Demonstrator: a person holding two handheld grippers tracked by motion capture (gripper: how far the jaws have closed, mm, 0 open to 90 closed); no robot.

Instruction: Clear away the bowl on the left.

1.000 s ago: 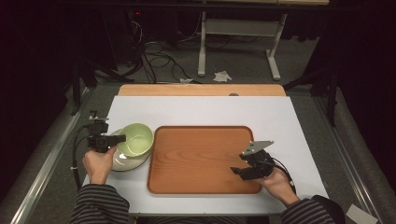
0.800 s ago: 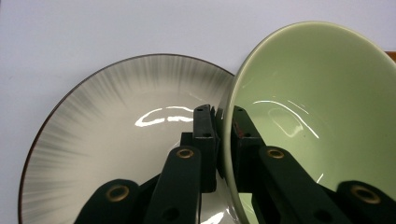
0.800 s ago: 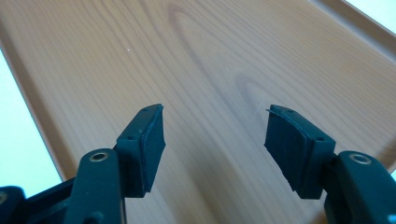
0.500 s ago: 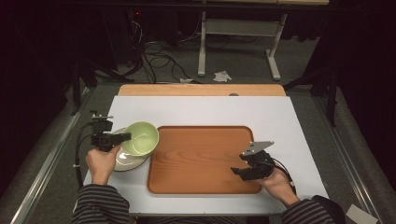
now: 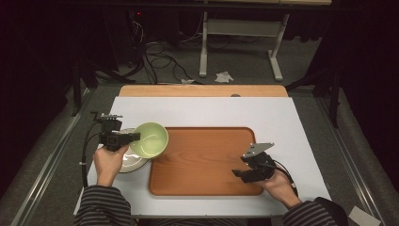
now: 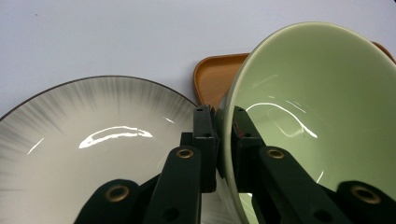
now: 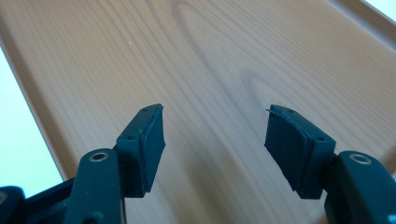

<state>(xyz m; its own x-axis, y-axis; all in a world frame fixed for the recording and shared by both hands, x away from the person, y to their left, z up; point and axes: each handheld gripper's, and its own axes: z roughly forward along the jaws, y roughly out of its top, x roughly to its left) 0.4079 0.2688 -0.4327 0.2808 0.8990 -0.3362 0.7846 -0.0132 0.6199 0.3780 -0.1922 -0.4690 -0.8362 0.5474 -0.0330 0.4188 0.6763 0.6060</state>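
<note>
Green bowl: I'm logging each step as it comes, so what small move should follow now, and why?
Probably carry the green bowl right over the wooden tray and lower it. The left gripper is clamped on its rim, holding it tilted above the plate; the right gripper waits open over the tray.

Right gripper (image 7: 212, 140), jaws apart, above wooden tray (image 7: 224, 60)

In the left gripper view, the green bowl (image 6: 317, 126) is cut off at the right and bottom edges, and the plate (image 6: 93, 154) at the lower left. In the high view, the plate (image 5: 128, 165) is largely covered by the bowl (image 5: 149, 139) and a hand (image 5: 109, 161).
</note>
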